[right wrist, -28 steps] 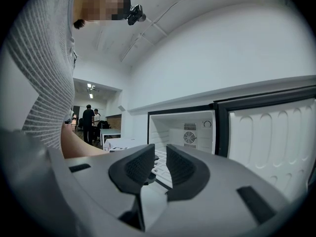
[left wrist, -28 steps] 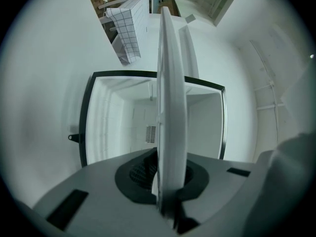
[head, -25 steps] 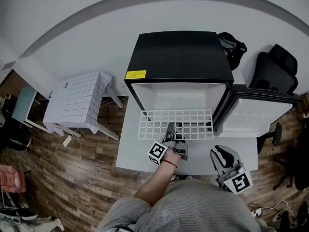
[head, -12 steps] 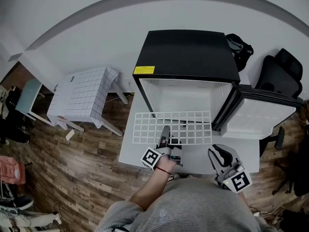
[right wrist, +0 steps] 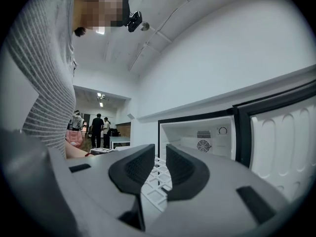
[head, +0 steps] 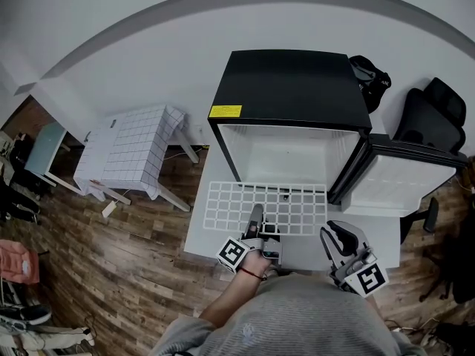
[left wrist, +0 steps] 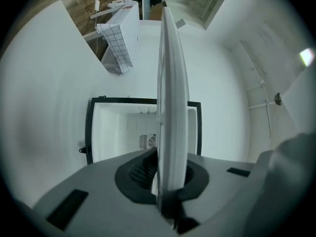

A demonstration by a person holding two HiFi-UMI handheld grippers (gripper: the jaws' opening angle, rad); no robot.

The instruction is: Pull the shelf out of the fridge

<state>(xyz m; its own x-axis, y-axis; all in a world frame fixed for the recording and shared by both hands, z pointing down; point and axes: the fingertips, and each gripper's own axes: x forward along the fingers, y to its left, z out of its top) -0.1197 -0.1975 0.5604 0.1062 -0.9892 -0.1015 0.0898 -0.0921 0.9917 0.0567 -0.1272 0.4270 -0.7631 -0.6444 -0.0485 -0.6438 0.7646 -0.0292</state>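
The fridge (head: 289, 87) stands on a white worktop (head: 202, 245) with its door (head: 401, 180) swung wide to the right and its white interior bare to the head view. The white wire shelf (head: 267, 208) lies roughly level in front of the opening, above the worktop; its rear edge sits close to the fridge's mouth, and whether it has fully cleared the mouth cannot be told.

The left gripper (head: 256, 225) meets the shelf's near edge a little left of the middle. In the left gripper view its jaws are closed on the shelf (left wrist: 173, 107), which runs away edge-on toward the open fridge (left wrist: 123, 127).

The right gripper (head: 334, 237) hovers to the right of the left one, near the shelf's right front corner but apart from it. In the right gripper view its jaws stand slightly apart with nothing between them; the shelf (right wrist: 158, 181) shows beyond the narrow gap, with the fridge (right wrist: 197, 137) and its door (right wrist: 281, 137) behind.

A small table under a checked cloth (head: 130, 150) stands on the wooden floor (head: 111, 258) to the left; a black chair (head: 434, 113) stands to the right.
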